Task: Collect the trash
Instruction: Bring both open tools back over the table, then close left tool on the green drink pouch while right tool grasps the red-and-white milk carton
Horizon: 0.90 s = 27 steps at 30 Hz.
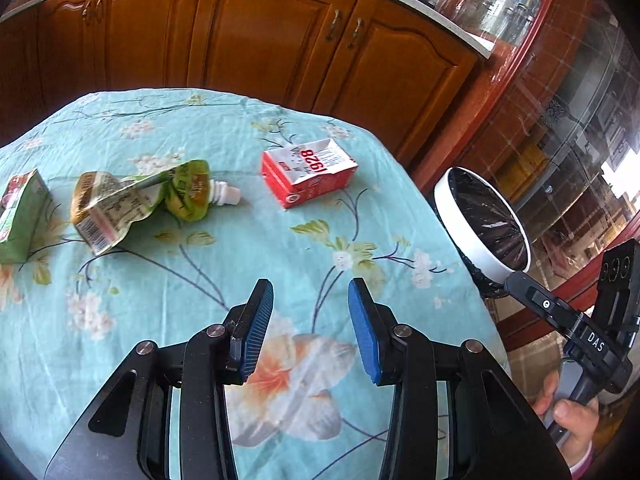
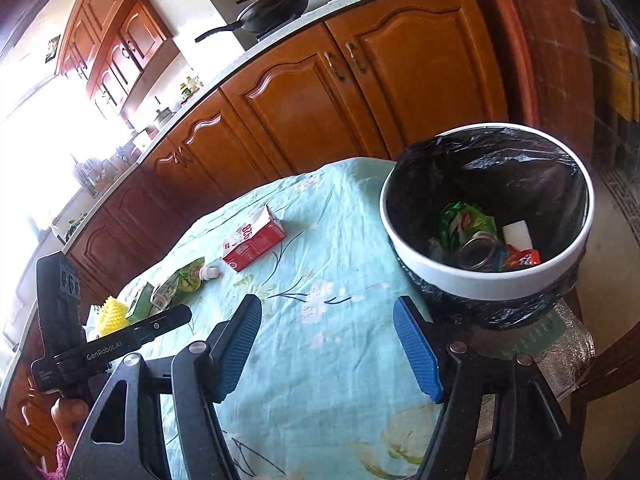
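Two grippers are seen: the left gripper (image 1: 310,296) and the right gripper (image 2: 328,316), each with two blue-padded fingers held apart and nothing between them. One surface (image 1: 200,264) is counted, covered by a single floral cloth. On it, one red and white carton (image 1: 308,174), one crumpled green spouted pouch (image 1: 140,200) and one green carton (image 1: 20,216) are counted, plus one yellow spiky ball (image 2: 112,314) shown only in the right wrist view. One white bin (image 2: 486,280) with one black liner is counted; several pieces of rubbish lie inside it, their exact number not being clear. One black pan (image 2: 272,8) is seen on the counter.
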Available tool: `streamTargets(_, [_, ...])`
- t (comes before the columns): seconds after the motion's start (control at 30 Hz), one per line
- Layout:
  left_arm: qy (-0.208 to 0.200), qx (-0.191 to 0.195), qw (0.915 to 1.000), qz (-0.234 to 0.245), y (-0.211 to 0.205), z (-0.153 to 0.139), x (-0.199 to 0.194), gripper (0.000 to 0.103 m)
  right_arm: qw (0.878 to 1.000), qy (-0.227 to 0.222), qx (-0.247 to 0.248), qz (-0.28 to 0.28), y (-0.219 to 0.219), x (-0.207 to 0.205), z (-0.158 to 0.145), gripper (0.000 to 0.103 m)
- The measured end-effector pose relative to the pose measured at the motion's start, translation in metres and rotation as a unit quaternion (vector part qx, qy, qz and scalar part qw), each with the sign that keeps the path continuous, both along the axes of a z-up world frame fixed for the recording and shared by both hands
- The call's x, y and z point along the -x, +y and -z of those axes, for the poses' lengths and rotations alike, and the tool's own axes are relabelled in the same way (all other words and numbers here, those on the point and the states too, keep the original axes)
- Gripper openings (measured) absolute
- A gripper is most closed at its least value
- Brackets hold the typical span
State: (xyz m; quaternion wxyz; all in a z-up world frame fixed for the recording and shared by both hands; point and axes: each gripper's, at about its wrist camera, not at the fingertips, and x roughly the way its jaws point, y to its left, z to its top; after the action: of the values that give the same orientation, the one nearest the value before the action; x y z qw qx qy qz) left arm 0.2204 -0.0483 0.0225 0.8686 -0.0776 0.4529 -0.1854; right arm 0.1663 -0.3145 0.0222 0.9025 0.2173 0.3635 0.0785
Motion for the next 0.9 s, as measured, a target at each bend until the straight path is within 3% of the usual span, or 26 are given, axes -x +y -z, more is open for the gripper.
streamTargets(0.33, [-0.014,-0.024,0.9994,-0.022,0.051,-0.005,0.000,0.039,0.999,0.009,0.012,-0.049,0.041,-0.017,0.000,0.070])
streamTargets(0.7, [-0.045,-0.106,0.9933,0.005,0.070,-0.013,-0.028,0.039,0.994,0.021,0.030,-0.102,0.069,-0.052,0.000,0.071])
streamTargets(0.9, [-0.049,-0.138,0.9890,0.016,0.074,-0.014,-0.058,0.039,0.991,0.025,0.032,-0.124,0.077,-0.096,-0.004,0.071])
